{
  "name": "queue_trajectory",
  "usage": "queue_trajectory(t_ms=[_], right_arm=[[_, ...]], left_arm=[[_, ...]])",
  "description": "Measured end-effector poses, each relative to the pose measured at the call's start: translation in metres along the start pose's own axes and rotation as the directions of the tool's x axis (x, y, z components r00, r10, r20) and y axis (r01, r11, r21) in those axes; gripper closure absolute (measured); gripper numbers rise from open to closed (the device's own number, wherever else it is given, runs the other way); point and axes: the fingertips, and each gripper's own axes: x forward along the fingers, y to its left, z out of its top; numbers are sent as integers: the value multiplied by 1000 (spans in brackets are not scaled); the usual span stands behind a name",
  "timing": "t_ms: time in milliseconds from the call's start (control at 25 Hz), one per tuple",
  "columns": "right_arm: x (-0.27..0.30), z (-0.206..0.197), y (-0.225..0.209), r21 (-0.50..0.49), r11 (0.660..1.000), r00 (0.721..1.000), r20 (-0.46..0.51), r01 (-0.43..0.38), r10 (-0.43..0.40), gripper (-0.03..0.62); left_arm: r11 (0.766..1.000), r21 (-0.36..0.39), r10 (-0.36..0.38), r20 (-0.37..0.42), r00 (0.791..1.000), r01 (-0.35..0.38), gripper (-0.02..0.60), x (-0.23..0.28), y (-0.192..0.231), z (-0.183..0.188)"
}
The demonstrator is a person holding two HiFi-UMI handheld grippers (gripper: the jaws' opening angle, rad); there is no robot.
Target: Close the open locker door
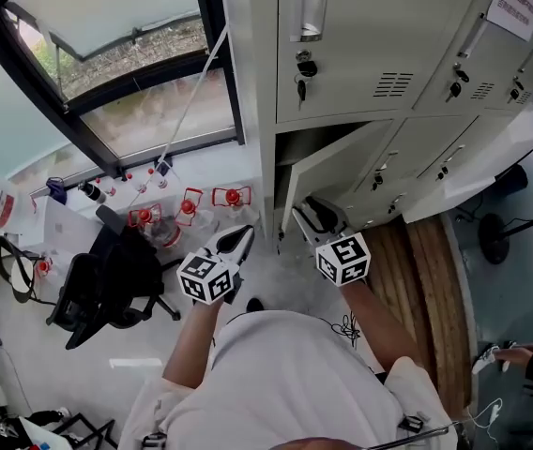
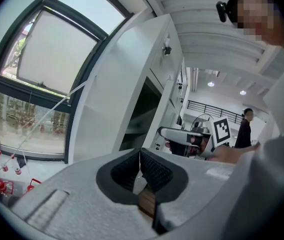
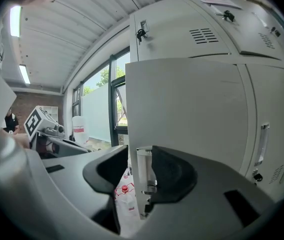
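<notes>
Straddling the edge of the open pale-grey metal locker door, the right gripper holds its jaws apart; the left gripper is pinched together, empty. Red-capped clear bottles crowd the white floor beside it.

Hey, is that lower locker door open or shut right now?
Open. The door stands swung out, showing the dark compartment behind; its edge sits between the right gripper's parted jaws.

Lockers upper right, window to their left. Open locker door below the top row, free edge between the spread jaws of the right tool. Left tool just left, clear of the door. Chair on the floor at left, bottles behind it under the window.
</notes>
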Motion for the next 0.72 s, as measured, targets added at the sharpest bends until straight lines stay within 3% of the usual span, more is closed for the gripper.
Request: queue_trajectory(t_ms=[720], right_arm=[[53,9,-16,6,999,999,-5,-39,39,445]], left_arm=[[997,-17,74,21,997,-74,566,-12,26,6]])
